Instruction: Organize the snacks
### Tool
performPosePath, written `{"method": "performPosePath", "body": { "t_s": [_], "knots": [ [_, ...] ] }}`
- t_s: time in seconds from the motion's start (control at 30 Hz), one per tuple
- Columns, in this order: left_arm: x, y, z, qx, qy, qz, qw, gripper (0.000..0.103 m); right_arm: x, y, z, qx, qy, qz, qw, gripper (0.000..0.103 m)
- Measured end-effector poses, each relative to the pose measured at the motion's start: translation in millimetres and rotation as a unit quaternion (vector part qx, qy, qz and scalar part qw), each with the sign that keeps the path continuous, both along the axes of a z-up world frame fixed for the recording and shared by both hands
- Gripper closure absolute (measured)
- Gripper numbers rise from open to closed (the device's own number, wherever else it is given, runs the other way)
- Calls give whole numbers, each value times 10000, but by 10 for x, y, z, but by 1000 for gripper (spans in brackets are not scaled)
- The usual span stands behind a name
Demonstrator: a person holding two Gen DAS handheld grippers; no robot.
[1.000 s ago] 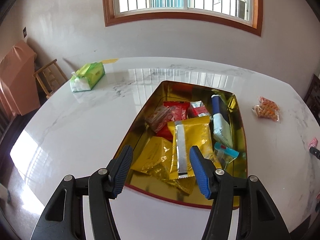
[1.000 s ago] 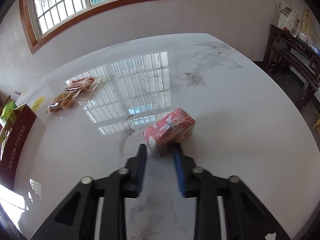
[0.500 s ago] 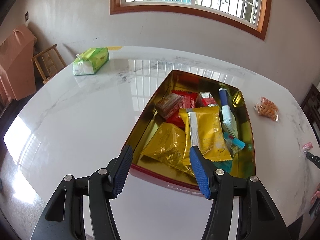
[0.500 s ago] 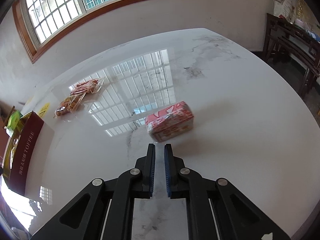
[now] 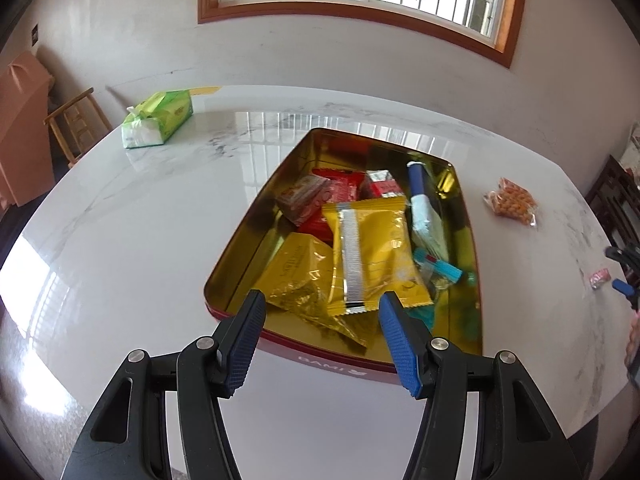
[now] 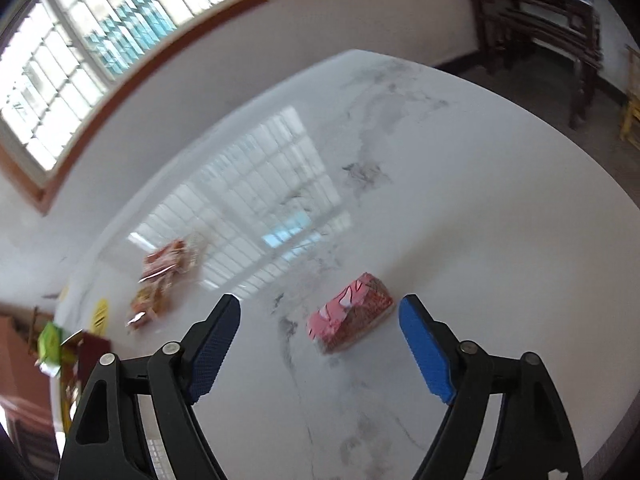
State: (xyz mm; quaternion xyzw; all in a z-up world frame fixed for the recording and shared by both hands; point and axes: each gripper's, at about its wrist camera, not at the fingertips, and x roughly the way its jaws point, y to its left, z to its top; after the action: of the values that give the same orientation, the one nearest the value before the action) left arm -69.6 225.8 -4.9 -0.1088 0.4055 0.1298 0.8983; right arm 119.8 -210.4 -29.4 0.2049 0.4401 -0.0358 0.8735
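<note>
A gold-lined tin with a red outer wall [image 5: 248, 228] stands on the white marble table and holds several snack packets, among them a yellow packet [image 5: 372, 240]. My left gripper [image 5: 322, 334] is open and empty just in front of the tin's near rim. My right gripper [image 6: 320, 334] is open and empty, with a pink-red snack pack [image 6: 350, 324] lying on the table between and just beyond its fingertips. The same pack shows small in the left wrist view [image 5: 599, 279]. An orange snack bag [image 5: 512, 205] lies right of the tin; in the right wrist view two bags [image 6: 160, 280] lie at the left.
A green tissue pack [image 5: 158, 124] lies at the table's far left. A wooden chair [image 5: 76, 120] stands beyond the left edge. Dark wooden furniture [image 6: 540, 20] stands past the table's right side. The tin's red wall [image 6: 90, 356] shows at the right wrist view's left edge.
My right gripper let the pink-red pack go, shut, then opened wide again behind it while tilting. My left gripper drew back from the tin, staying open.
</note>
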Motion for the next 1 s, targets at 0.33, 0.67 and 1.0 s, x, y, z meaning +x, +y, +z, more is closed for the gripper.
{"method": "performPosePath", "body": {
  "t_s": [0.33, 0.67, 1.0],
  "knots": [
    [-30, -13, 149, 152, -130, -279, 9994, 43, 59, 14, -263, 182, 289, 230, 9992, 82],
    [-270, 167, 141, -245, -253, 15, 9994, 43, -230, 446, 6, 465, -51, 1263, 9909, 82],
    [-469, 298, 114, -335, -215, 210, 9990, 43, -342, 1872, 530, 764, -393, 3006, 9499, 82]
  ]
}}
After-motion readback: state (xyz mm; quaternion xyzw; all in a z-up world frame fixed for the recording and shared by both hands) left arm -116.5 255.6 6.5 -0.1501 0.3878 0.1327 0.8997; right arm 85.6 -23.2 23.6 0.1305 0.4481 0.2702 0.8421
